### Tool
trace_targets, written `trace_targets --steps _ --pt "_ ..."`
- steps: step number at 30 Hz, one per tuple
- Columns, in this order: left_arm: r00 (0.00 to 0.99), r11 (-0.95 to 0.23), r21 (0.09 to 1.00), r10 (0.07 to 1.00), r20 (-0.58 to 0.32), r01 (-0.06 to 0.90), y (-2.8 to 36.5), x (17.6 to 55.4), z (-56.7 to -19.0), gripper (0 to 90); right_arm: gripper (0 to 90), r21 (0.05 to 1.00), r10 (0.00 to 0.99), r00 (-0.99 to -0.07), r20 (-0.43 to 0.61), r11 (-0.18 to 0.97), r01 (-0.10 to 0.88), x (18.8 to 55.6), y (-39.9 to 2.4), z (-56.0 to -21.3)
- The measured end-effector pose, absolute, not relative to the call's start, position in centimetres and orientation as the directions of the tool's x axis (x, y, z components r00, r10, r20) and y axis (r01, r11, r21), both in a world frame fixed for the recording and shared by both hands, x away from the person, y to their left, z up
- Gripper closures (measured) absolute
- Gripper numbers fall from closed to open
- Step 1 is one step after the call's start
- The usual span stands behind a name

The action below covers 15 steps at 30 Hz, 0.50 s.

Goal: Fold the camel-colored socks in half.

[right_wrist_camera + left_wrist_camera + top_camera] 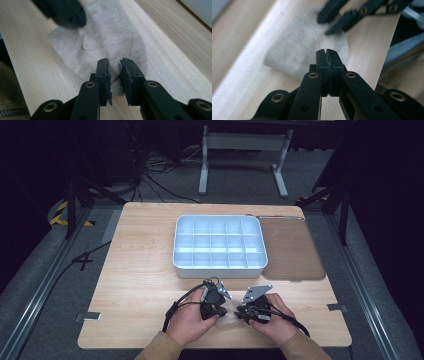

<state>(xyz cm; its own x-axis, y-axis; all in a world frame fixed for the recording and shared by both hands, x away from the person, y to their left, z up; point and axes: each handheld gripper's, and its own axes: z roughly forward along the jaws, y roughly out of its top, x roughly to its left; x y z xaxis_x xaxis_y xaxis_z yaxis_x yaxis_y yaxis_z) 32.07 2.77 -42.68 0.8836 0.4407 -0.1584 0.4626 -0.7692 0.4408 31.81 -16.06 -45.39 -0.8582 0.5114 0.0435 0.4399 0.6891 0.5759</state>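
A small beige cloth (228,321) lies flat on the wooden table (145,270) near its front edge, between the person's two hands. My left gripper (220,315) comes at it from the left. In the left gripper view its jaws (327,53) are pressed together over the cloth (294,47), pinching its near edge. My right gripper (239,313) comes in from the right. Its jaws (115,63) stand a narrow gap apart just above the cloth (107,32), with nothing pressed between the pads. The right gripper's fingertips (329,11) also rest at the cloth's far side.
A white tray (219,268) with several empty compartments stands at the middle back of the table. A brown mat (292,250) lies to its right. Bare wood lies to the left of the hands. The person's sleeves come in from the bottom edge.
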Motion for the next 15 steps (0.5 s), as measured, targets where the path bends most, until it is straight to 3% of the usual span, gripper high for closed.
trace_targets --steps 4,15 --pt "0.880 -0.797 0.375 0.446 -0.162 0.473 2.7 32.1 -43.9 90.0 75.8 0.579 0.522 -0.851 0.058 0.677 0.454 31.9 -16.2 -45.4" --pt "0.859 -0.790 0.335 0.473 -0.198 0.513 3.6 32.3 -44.4 90.0 76.6 0.593 0.540 -0.830 0.138 0.626 0.506 32.5 -17.0 -45.7"
